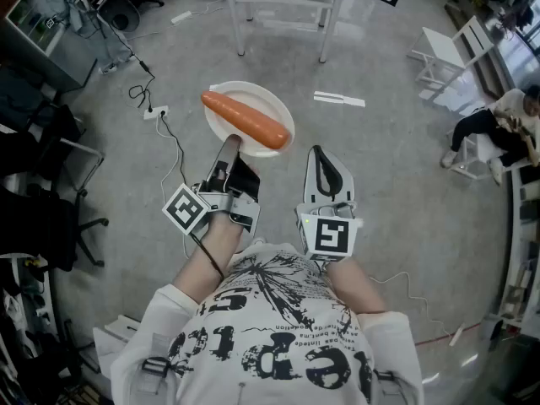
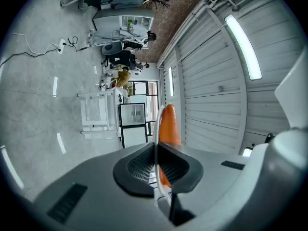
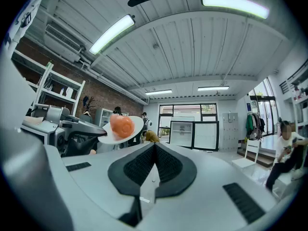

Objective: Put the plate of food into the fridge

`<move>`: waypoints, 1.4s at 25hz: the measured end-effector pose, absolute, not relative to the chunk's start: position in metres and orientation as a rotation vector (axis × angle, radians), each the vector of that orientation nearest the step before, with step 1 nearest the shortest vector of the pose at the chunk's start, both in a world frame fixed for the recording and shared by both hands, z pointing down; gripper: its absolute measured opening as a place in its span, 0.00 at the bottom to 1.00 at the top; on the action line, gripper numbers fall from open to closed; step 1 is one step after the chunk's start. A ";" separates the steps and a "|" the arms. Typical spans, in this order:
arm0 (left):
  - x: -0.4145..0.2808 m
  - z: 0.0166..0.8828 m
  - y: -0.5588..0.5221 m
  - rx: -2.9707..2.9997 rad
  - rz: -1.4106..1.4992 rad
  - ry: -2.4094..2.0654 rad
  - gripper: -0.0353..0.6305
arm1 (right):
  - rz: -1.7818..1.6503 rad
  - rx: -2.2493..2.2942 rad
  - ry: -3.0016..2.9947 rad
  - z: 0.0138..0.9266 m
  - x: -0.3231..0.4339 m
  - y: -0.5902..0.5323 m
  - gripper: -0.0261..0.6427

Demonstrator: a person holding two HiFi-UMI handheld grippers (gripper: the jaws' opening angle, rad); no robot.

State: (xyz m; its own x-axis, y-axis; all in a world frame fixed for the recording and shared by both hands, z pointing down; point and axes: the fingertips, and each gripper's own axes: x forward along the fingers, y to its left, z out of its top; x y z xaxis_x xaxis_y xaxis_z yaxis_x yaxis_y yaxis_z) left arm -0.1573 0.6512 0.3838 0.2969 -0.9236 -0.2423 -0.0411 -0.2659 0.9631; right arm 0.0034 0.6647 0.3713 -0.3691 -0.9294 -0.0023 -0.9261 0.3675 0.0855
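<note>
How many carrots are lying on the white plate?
1. The carrot lies across the white plate, whose near rim the left gripper pinches. Nothing there seems hidden.

Head view steeply down; plate (image 1: 253, 95) shared.

From my remote station I read this as an open lab or workshop hall: polished grey concrete floor (image 1: 405, 184), a white power strip with trailing black cables (image 1: 154, 112), black office chairs (image 1: 51, 218), white metal shelving rack (image 3: 53, 88), red brick wall (image 3: 98, 97) and long ceiling strip lights (image 3: 111, 34).
</note>
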 end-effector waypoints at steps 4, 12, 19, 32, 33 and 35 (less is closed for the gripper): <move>-0.155 0.380 0.651 1.580 -1.144 -0.896 0.09 | -0.080 1.729 -2.558 0.376 0.006 0.661 0.04; -0.155 0.381 0.650 1.583 -1.147 -0.884 0.09 | -0.183 1.755 -2.555 0.371 0.004 0.663 0.04; -0.156 0.384 0.647 1.613 -1.119 -0.879 0.09 | -0.158 1.798 -2.555 0.372 0.005 0.661 0.04; -0.207 0.396 0.623 1.591 -1.086 -0.809 0.09 | -0.123 1.834 -2.496 0.378 -0.047 0.644 0.04; -0.209 0.398 0.621 1.588 -1.084 -0.811 0.09 | -0.115 1.833 -2.498 0.380 -0.048 0.643 0.04; -0.211 0.401 0.617 1.578 -1.082 -0.812 0.09 | -0.095 1.835 -2.503 0.382 -0.049 0.639 0.04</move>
State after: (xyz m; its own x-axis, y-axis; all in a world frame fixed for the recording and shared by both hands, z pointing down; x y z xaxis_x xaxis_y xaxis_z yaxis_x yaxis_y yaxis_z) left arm -0.2111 0.6170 0.4013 0.3708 -0.8955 -0.2460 0.0138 -0.2596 0.9656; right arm -0.0487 0.6392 0.3822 -0.3013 -0.9535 -0.0069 -0.9513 0.3000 0.0710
